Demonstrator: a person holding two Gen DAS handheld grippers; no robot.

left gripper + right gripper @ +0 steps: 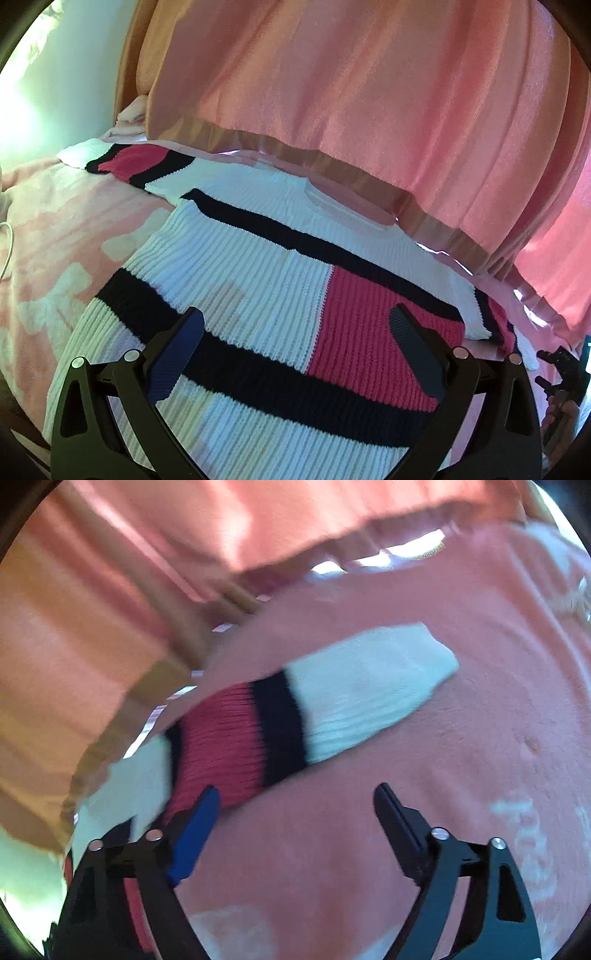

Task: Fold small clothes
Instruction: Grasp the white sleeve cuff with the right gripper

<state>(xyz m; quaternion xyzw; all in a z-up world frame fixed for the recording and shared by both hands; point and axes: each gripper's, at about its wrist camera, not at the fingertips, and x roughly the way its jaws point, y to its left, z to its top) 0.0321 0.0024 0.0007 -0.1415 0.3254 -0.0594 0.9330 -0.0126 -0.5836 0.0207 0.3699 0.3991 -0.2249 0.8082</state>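
A small knitted sweater (258, 280), white with black bands and a red block, lies flat on a pink blanket (66, 229). Its neckline points toward the curtain. One sleeve (129, 162) stretches out at the far left. My left gripper (295, 325) hovers open over the sweater's body, holding nothing. In the right wrist view the other sleeve (332, 701) lies spread on the blanket (461, 757), white cuff to the right. My right gripper (295, 805) is open and empty just below that sleeve, its left finger (195, 834) near the red part. This view is blurred.
A pink curtain with a brown hem (351, 92) hangs right behind the sweater and also shows in the right wrist view (110, 609). A pale wall (66, 74) stands at the far left. The other gripper and a hand (561, 387) show at the right edge.
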